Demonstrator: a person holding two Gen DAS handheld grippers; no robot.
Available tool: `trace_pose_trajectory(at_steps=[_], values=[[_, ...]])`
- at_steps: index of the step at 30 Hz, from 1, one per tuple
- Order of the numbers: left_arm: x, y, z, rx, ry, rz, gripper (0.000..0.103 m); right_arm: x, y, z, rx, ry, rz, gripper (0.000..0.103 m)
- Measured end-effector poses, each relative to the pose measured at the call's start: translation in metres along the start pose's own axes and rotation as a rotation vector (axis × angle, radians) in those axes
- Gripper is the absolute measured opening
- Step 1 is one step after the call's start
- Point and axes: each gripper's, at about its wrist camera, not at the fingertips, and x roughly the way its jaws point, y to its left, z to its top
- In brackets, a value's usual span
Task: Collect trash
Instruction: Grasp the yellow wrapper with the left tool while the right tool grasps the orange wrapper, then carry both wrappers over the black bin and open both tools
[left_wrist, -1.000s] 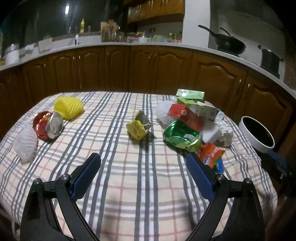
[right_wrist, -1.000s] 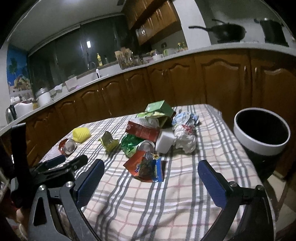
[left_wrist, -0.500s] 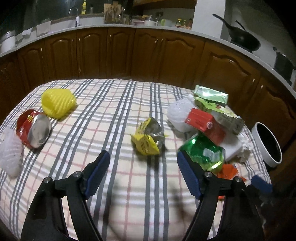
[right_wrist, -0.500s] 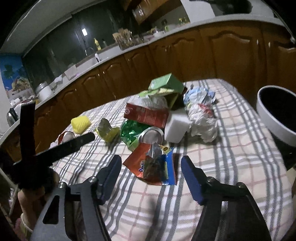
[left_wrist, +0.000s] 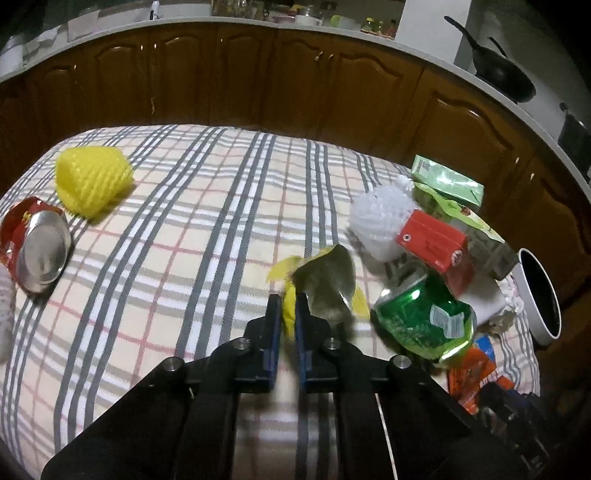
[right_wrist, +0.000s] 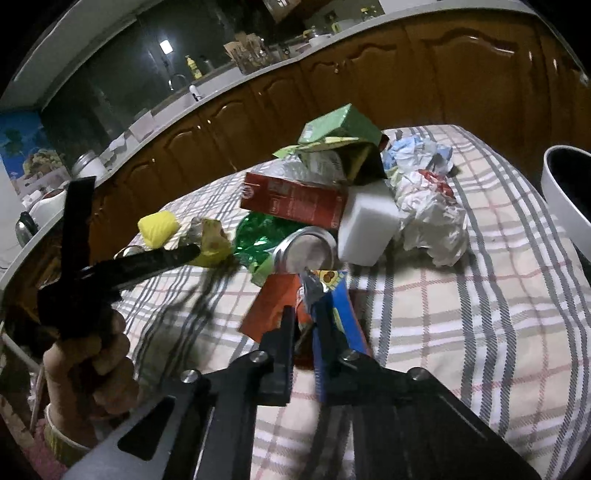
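Dim kitchen, long run of brown wood cabinets (left_wrist: 332, 96) along the far side, and in front of them a table under a plaid tablecloth (left_wrist: 192, 236) with trash still spread all over it. The white bin (left_wrist: 537, 295) sat off the table's right edge, and what showed of its inside looked dark and empty, so I'd say basically nothing had been binned yet.

The main heap was on the right: a green carton (right_wrist: 343, 127) on top at the far side, a red carton (right_wrist: 295, 203) under it, a white block (right_wrist: 365, 229), crumpled paper (right_wrist: 428, 214) further right, and a squashed green can (left_wrist: 424, 317) at the near edge of the pile. Over on the left were the loose bits: a yellow foam net (left_wrist: 92, 181), a crushed red can (left_wrist: 33, 251), and a white net just peeking in at the left edge.

Now the small stuff, which is where the action was. The left gripper (left_wrist: 290, 314) had its jaws pinched on the yellow wrapper (left_wrist: 321, 284) in the middle of the table. The right gripper (right_wrist: 304, 317) was clamped on the orange and blue snack bag (right_wrist: 273, 306) just near of the pile. Both wrappers looked to be still about at the cloth, so two grabs made, and the whole lot still had to reach the bin.
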Motion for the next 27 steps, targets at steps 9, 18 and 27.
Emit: trace_pose_trajectory(at_steps=[9, 18, 27], values=[[-0.044, -0.019, -0.016, 0.015, -0.065, -0.056, 0.005, -0.035, 0.002, -0.001, -0.033, -0.066, -0.006, 0.002], [-0.067, -0.075, -0.017, 0.109, -0.081, -0.164, 0.005, -0.077, -0.027, 0.0, 0.02, -0.142, -0.057, 0.002], [-0.063, -0.14, -0.021, 0.212, -0.052, -0.251, 0.005, -0.11, -0.075, 0.002, 0.092, -0.199, -0.124, 0.002]])
